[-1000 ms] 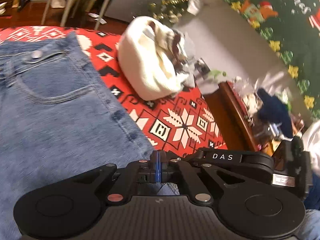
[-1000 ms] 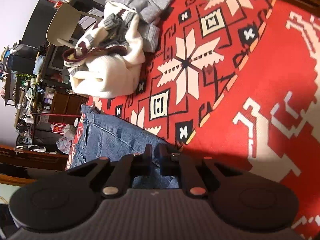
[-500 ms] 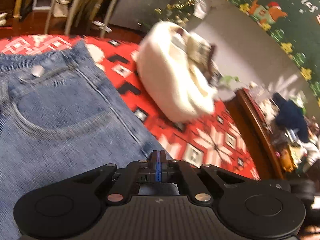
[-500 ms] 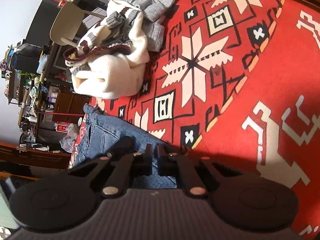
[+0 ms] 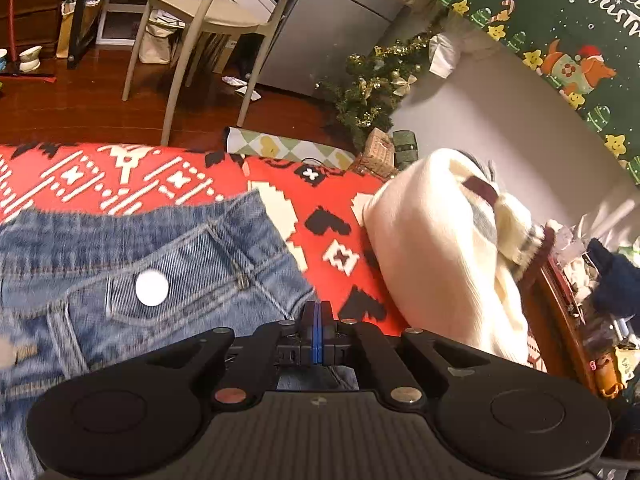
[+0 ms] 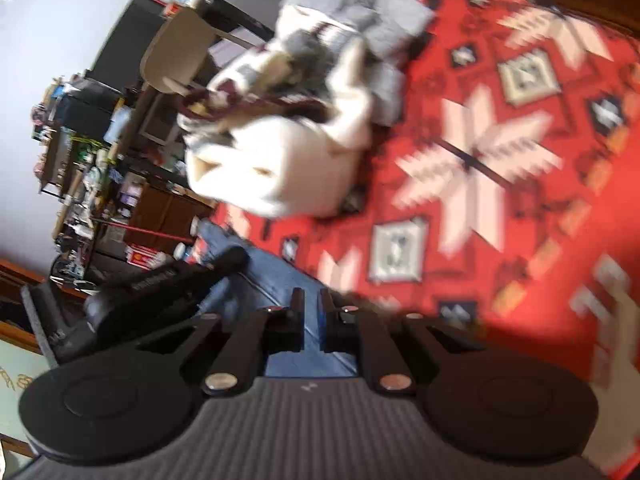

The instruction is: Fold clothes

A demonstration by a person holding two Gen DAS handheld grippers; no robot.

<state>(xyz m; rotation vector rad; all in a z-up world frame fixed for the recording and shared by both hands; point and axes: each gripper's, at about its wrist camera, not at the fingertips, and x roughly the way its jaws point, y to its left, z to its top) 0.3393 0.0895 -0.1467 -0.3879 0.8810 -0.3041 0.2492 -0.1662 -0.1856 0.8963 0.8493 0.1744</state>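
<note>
Lying beneath both grippers' fingers (image 5: pixel 327 322), jeans (image 5: pixel 168 264) (waistband outward) cover the rug (image 5: pixel 120 168).

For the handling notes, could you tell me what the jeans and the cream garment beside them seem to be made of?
Jeans: blue denim, judging by the diagonal weave, stitched seams and shiny round button, probably metal. Cream garment: looks like soft, matte knit, bulky with ribbed trim; the fibre cannot be told.

Left wrist camera sitting low behind left gripper (image 5: pixel 317 322), facing forward across jeans (image 5: pixel 132 276) toward chair (image 5: pixel 216 20) and wall. Right wrist camera looking down over right gripper (image 6: pixel 311 314), rolled sideways, blurring. Both sharing jeans, red patterned blanket (image 5: pixel 100 172), cream sweater (image 5: pixel 432 248); left gripper showing at right view's left edge.
</note>
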